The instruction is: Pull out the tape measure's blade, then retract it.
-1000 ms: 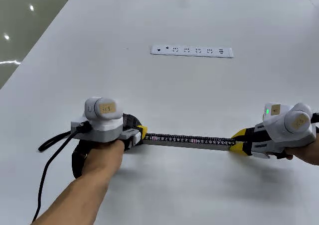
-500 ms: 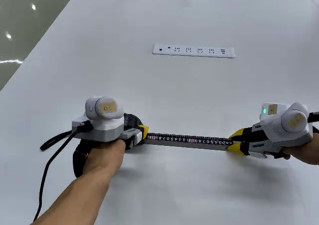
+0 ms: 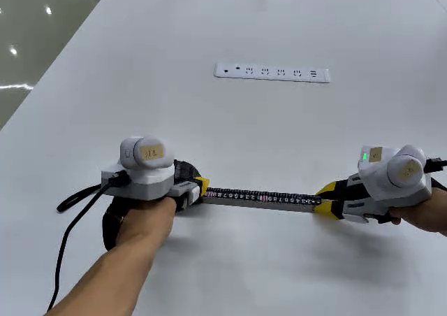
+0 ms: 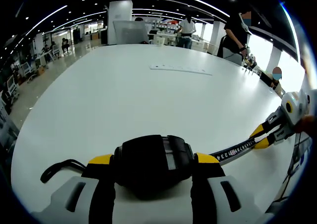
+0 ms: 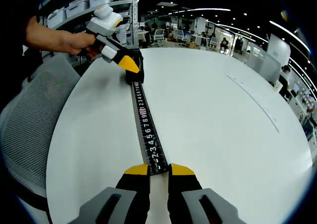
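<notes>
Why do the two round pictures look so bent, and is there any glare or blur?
Head view: even light, soft shadows on the white table, ceiling lamps glaring off the glossy floor. Left gripper view: a fisheye lens curves the table edge; the windows at right are washed out. Right gripper view: same bending, yet the numbers on the blade read sharp.

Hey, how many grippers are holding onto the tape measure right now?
2. The left gripper clamps the black case at the near left; the right gripper pinches the free end of the blade at the near right.
</notes>
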